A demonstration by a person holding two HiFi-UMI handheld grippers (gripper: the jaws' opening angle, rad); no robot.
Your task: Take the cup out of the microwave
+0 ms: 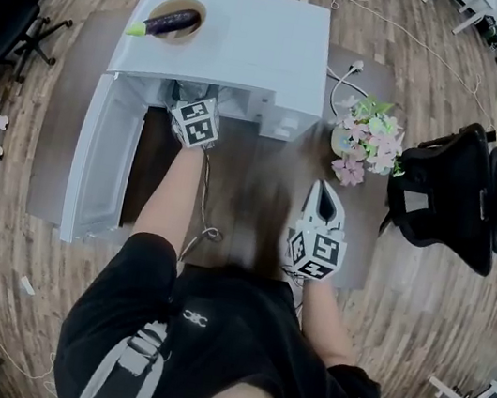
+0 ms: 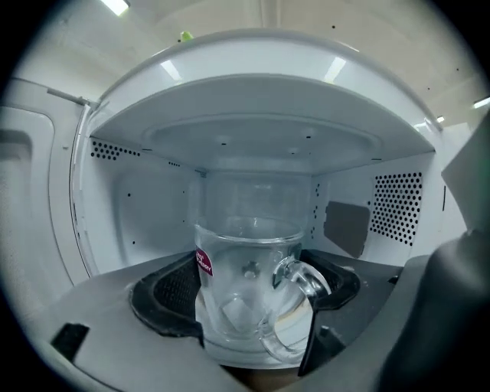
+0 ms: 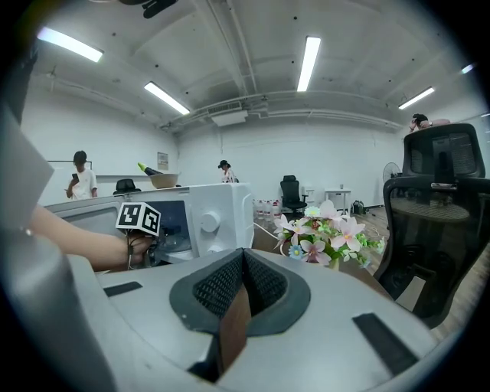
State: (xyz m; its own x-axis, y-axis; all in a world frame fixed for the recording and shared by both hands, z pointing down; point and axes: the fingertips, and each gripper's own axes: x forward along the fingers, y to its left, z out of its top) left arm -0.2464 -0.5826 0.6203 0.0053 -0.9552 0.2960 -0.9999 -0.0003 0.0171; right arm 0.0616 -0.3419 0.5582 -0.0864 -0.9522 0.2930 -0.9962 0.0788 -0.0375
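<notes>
Wood-plank floor (image 1: 421, 300) and dark table (image 1: 259, 195) of an open office under strip lights. Left gripper (image 2: 256, 306): jaws apart, one dark pad on each side of the clear glass cup (image 2: 245, 268), close beside its wall; firm contact not discernible. Cup upright inside the cavity of the white microwave (image 1: 257, 42), handle (image 2: 302, 279) turned to the near right, red label on the left side. Perforated vents on both side walls of the cavity. Microwave door (image 1: 102, 167) swung open at the left. Left gripper's marker cube at the cavity mouth, forearm reaching in from the near side. On the microwave's top, far left, a bowl (image 1: 184, 37) with an aubergine (image 1: 170, 20). Right gripper (image 3: 243, 256): jaws together, nothing between them, held over the table to the near right of the microwave, well apart from the cup. Beyond it, pink and white flowers (image 3: 321, 233) just right of the microwave, and a black office chair (image 3: 436, 214) farther right.
</notes>
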